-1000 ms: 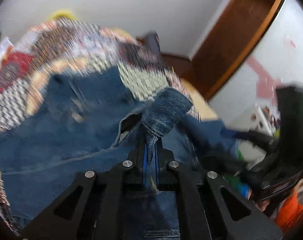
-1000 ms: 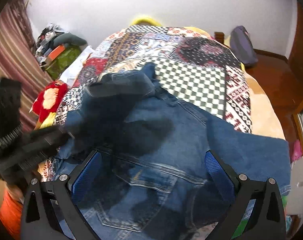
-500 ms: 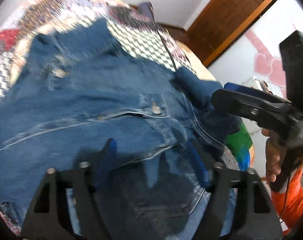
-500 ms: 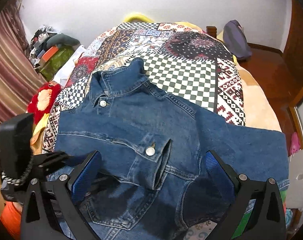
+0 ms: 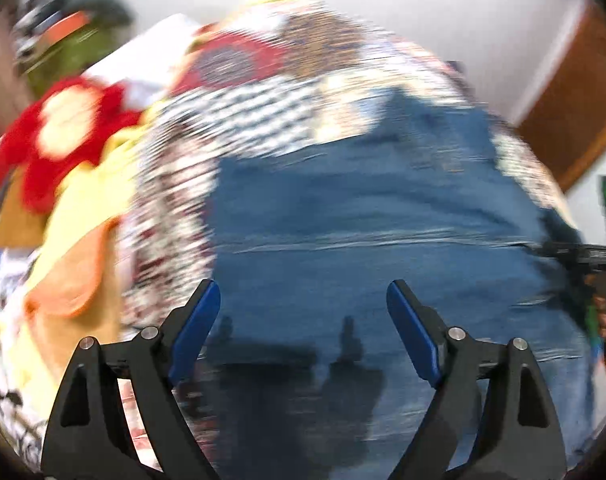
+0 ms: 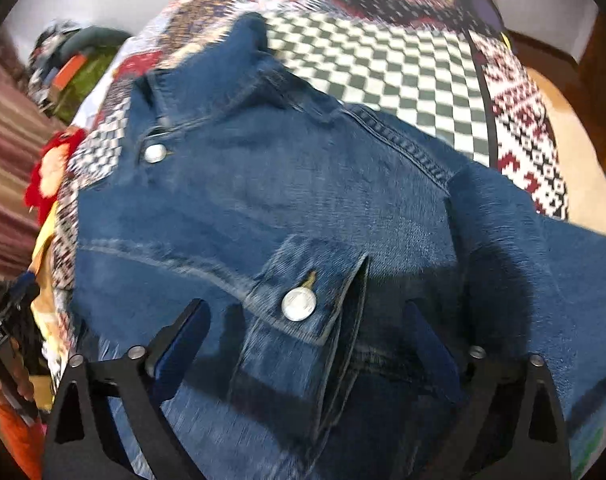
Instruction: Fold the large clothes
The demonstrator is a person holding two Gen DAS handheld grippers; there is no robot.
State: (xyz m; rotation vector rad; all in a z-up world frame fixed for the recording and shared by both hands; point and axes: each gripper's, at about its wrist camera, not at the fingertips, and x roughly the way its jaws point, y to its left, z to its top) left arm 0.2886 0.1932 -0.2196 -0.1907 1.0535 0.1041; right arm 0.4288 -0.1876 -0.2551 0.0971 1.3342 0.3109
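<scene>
A blue denim jacket lies spread on a patchwork quilt, collar at the far end, with a sleeve cuff and its metal button folded across the front. My right gripper is open and empty, hovering just over the cuff. In the blurred left wrist view the jacket fills the middle. My left gripper is open and empty above its near part. The right gripper shows at the right edge of the left wrist view.
The patchwork quilt covers the bed. A red and yellow plush toy lies at the bed's left side. A pile of clothes and bags sits by the far left wall. A wooden door stands at the right.
My left gripper let go of the sleeve cuff, which now lies folded across the jacket front, and swung left. My right gripper moved closer to the cuff.
</scene>
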